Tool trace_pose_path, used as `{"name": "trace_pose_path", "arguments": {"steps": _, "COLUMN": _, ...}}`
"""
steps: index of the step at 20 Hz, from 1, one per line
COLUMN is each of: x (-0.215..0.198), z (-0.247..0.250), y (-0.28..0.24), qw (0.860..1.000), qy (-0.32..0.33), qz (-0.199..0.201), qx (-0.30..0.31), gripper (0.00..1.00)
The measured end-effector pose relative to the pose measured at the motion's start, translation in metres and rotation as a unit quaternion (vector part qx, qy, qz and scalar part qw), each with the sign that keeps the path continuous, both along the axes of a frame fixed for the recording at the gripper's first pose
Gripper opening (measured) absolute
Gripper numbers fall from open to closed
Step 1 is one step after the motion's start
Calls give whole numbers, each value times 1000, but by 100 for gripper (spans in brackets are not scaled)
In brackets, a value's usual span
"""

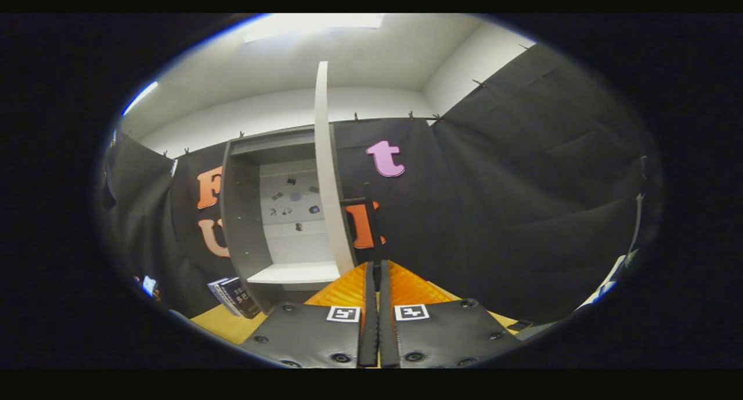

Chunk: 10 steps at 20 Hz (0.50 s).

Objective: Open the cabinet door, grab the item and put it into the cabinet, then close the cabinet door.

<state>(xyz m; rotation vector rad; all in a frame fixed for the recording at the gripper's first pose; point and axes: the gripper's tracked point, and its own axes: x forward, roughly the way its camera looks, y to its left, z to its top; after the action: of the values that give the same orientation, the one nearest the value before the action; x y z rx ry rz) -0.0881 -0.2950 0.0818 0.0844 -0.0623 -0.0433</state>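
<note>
Small dark bits (296, 197) on cabinet (244, 214) back panel, beyond fingers, too small to tell. Book (235, 297) ahead-left of gripper (374, 266) partly hidden behind cabinet base, cover unreadable. Nothing visibly between closed fingertips. Door (328, 173) seen edge-on, face hidden.

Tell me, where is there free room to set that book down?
The cabinet stands with its door open; its white shelf looks bare, bordered by the grey side wall and the door. The table strip between the books and the shut tongs is narrow.
</note>
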Motion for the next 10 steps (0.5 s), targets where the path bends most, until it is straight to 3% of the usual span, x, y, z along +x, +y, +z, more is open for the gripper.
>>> {"name": "trace_pose_path", "arguments": {"steps": 5, "x": -60, "z": -3, "y": 2, "qw": 999, "qy": -3, "qz": -54, "qx": -7, "gripper": 8}}
{"name": "trace_pose_path", "arguments": {"steps": 10, "x": -104, "z": -10, "y": 46, "qw": 997, "qy": 0, "qz": -80, "qx": -24, "gripper": 8}}
